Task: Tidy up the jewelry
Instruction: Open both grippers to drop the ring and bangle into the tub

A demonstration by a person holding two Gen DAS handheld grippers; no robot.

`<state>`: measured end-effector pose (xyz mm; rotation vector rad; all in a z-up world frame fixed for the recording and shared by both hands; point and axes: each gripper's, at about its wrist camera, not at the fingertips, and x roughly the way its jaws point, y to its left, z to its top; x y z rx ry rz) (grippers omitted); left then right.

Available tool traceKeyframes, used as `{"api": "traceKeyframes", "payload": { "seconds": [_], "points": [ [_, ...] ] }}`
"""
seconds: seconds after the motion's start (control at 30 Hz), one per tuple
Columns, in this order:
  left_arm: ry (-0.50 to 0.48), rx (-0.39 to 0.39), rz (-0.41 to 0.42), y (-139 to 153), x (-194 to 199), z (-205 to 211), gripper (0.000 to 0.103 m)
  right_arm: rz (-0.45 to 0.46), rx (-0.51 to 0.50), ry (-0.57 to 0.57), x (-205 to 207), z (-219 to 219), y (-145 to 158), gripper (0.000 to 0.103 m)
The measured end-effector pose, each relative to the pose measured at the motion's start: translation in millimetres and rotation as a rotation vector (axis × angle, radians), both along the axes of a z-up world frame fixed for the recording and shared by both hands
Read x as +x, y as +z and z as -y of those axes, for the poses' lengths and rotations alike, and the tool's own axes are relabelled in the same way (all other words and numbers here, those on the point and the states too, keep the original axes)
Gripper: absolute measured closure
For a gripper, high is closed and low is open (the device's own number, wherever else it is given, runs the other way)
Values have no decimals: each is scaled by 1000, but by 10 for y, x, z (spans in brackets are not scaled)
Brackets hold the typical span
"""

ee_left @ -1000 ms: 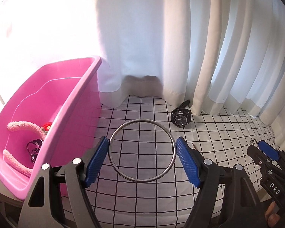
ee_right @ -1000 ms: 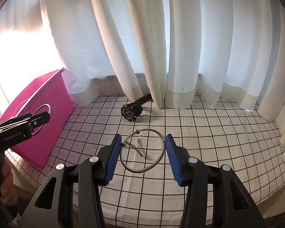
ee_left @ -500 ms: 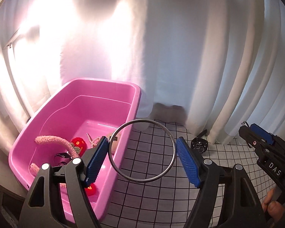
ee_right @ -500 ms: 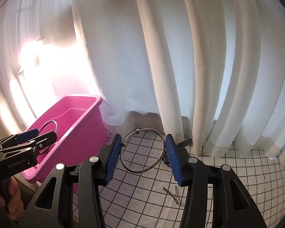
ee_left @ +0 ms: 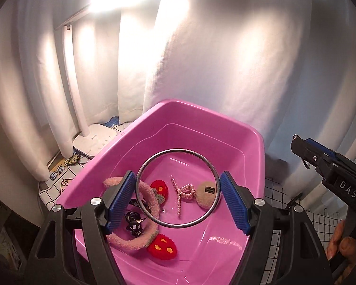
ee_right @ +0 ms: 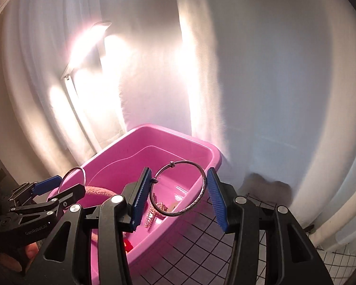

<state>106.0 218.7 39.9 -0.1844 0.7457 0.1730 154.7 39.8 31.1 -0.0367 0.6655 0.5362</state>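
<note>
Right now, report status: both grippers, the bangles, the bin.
Left gripper shut on plain bangle, over pink bin. Right gripper shut on patterned bangle, at bin's edge. Nothing blocking the drop.

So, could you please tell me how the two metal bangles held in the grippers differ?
The left bangle is a plain, smooth, closed ring, and it is the larger one; the right bangle is textured, with a small knot at its top. Both are silvery hoops clamped between blue pads above the pink tub.

Both hand-held grippers (ee_left: pixel 178 204) (ee_right: pixel 178 197) angle downward (each clamped, side by side).
</note>
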Motion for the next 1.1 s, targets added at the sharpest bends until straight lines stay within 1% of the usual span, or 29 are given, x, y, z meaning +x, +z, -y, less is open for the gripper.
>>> {"api": "traceKeyframes", "payload": {
  "seconds": [0.23,0.33,0.4,0.47,0.6,0.67,0.77,0.93,0.97,1.03,1.1],
  "points": [
    [172,-35,-48,-185,-94,-247,32,-79,-59,182,223,-447,-107,56],
    [220,-55,-81,-285,-102,-335,32,-141,-86,227,342,-573,-191,56],
    [239,-80,-107,-345,-80,-401,32,-192,-103,251,422,-660,-300,56],
    [266,-102,-124,-414,-59,-446,32,-213,-134,265,505,-749,-383,56],
    [282,-135,-178,-555,35,-506,32,-295,-168,282,651,-876,-559,56],
    [275,-139,-204,-600,84,-510,32,-313,-199,287,706,-956,-630,56],
    [269,-167,-250,-679,165,-534,32,-363,-216,278,789,-1013,-715,56],
    [281,-173,-312,-778,268,-587,32,-433,-259,266,938,-1128,-848,56],
    [282,-163,-321,-787,289,-586,32,-450,-262,263,965,-1138,-879,56],
    [261,-155,-337,-801,339,-574,32,-484,-270,265,998,-1164,-951,56],
    [251,-168,-346,-816,372,-567,32,-504,-290,263,1017,-1175,-1006,56]
  ]
}}
